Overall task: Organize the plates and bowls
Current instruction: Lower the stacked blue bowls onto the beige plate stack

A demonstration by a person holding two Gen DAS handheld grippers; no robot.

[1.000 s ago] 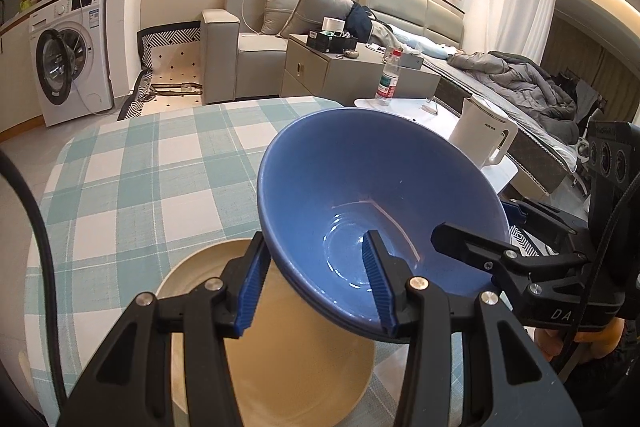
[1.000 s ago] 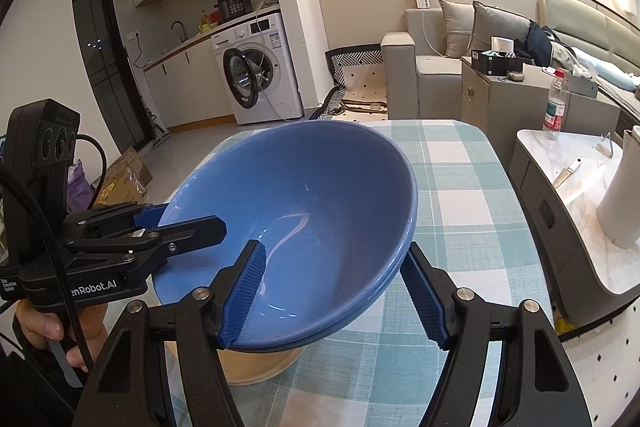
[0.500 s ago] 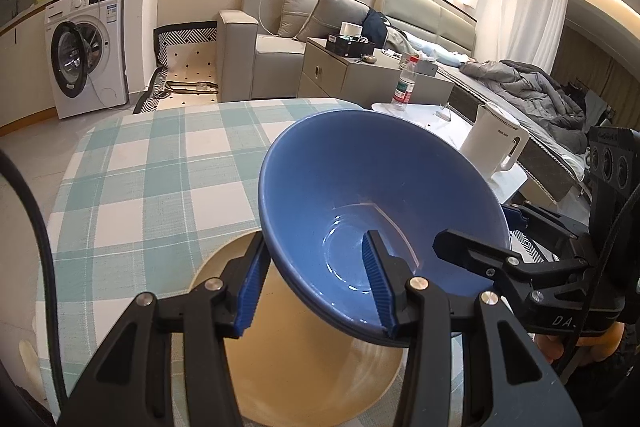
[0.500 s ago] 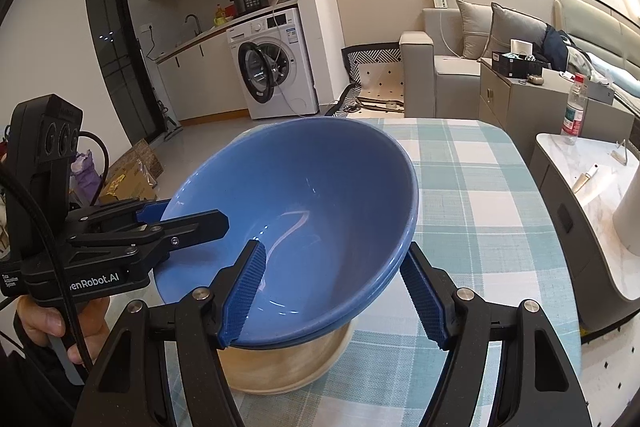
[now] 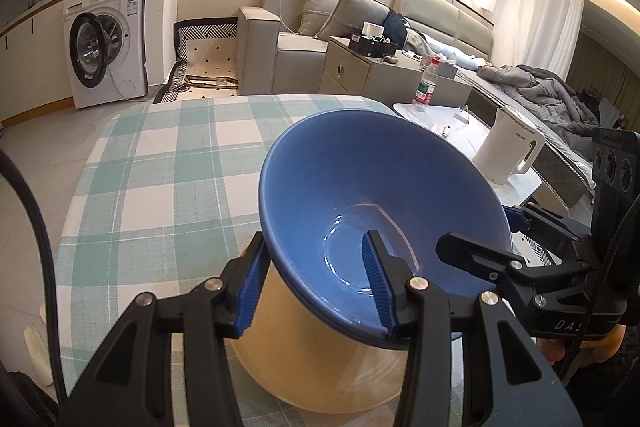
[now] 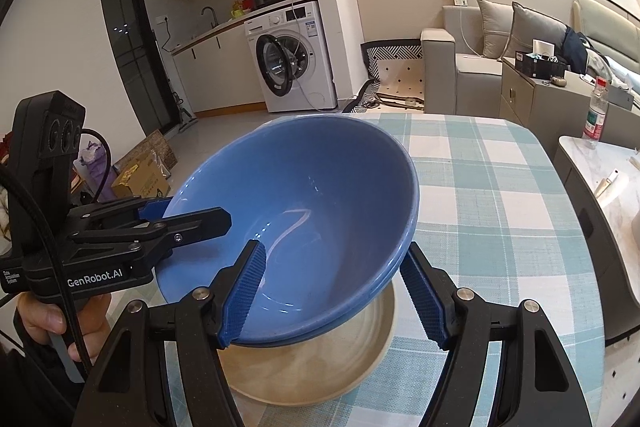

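Note:
A blue bowl (image 5: 360,187) (image 6: 320,187) hangs tilted in the air, gripped at its near rim from both sides. My left gripper (image 5: 316,279) is shut on the bowl's wall, one pad outside and one inside. My right gripper (image 6: 332,295) clamps the rim the same way. Each gripper also shows in the other's view: the right gripper (image 5: 480,259) and the left gripper (image 6: 192,219). Directly under the bowl, a beige dish (image 5: 320,367) (image 6: 320,367) sits on the green-and-white checked table (image 5: 160,187). The bowl hides much of the dish.
A white kettle (image 5: 508,155) and a water bottle (image 5: 426,89) stand on a low white side table right of the checked table. A washing machine (image 5: 104,39) and a sofa are beyond. A person's hand (image 6: 52,315) holds the left gripper's handle.
Both grippers have carried the blue bowl across the table and slightly down. The beige dish now lies more squarely beneath it. Both grips are unchanged.

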